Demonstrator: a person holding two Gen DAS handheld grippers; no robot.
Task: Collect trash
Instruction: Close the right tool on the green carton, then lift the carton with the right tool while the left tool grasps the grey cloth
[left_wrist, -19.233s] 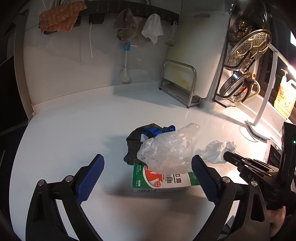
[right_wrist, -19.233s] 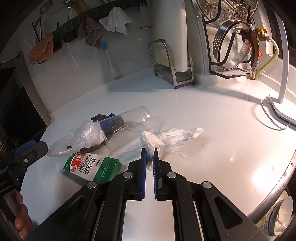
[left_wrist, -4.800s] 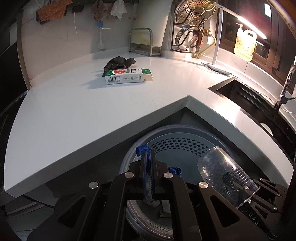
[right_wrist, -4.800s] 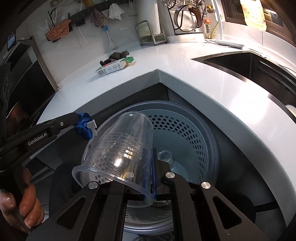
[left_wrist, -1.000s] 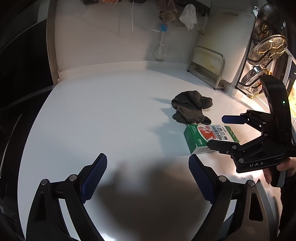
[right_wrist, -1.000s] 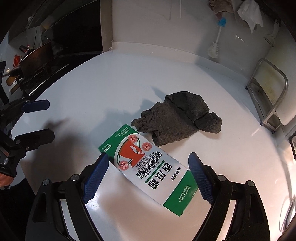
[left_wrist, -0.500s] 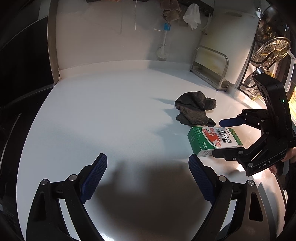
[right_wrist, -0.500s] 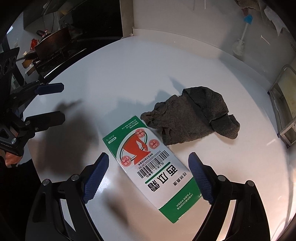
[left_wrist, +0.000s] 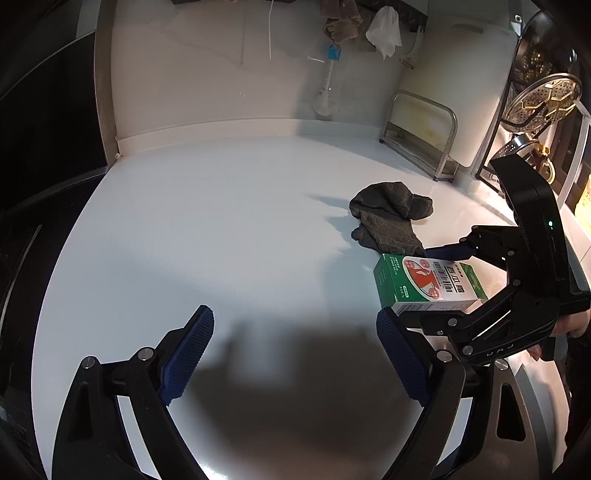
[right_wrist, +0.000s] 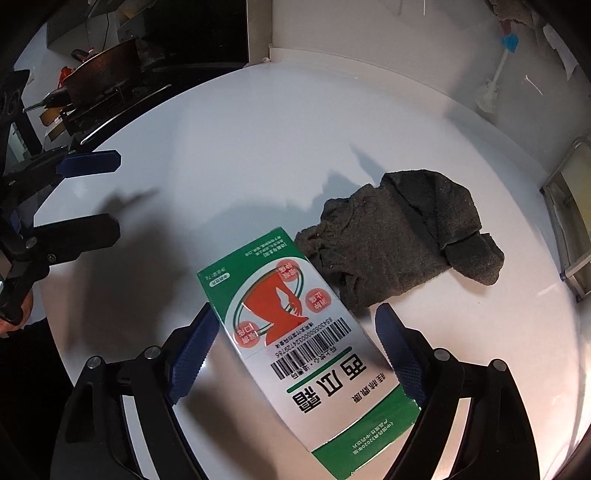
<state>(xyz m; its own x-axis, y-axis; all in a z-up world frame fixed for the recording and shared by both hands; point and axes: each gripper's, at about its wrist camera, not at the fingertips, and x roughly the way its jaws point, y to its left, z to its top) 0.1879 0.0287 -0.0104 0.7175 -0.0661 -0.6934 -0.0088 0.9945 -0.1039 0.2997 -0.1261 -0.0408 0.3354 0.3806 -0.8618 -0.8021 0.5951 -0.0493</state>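
Currently, status: collection only partly done, by my judgement; two loose items lie on the worktop (left_wrist: 207, 229), and no bin shows in either view.
Carton: green-and-white carton (right_wrist: 295, 332) lies flat, printed face up, centre to lower right of the right wrist frame; in the left wrist frame it sits at right of centre (left_wrist: 424, 284).
Cloth: dark grey cloth (right_wrist: 399, 247) is crumpled just beyond the carton, up and to the right in the right wrist frame; its near edge looks to touch the carton's corner, though I cannot tell for sure.
Right tool: my right tool (right_wrist: 291, 354) is spread wide, one finger on each side of the carton's midsection; pads look close to its long edges, contact not certain. Nothing gripped yet.
Left tool: my left tool (left_wrist: 295, 354) is also spread wide and empty, over bare worktop at the lower centre of its frame, well apart from the carton.
Remaining: close on the carton, lift and bin it. Whether the cloth counts as trash, I cannot say.
Risk: carton lies skewed between the fingers; it may rotate as they close.
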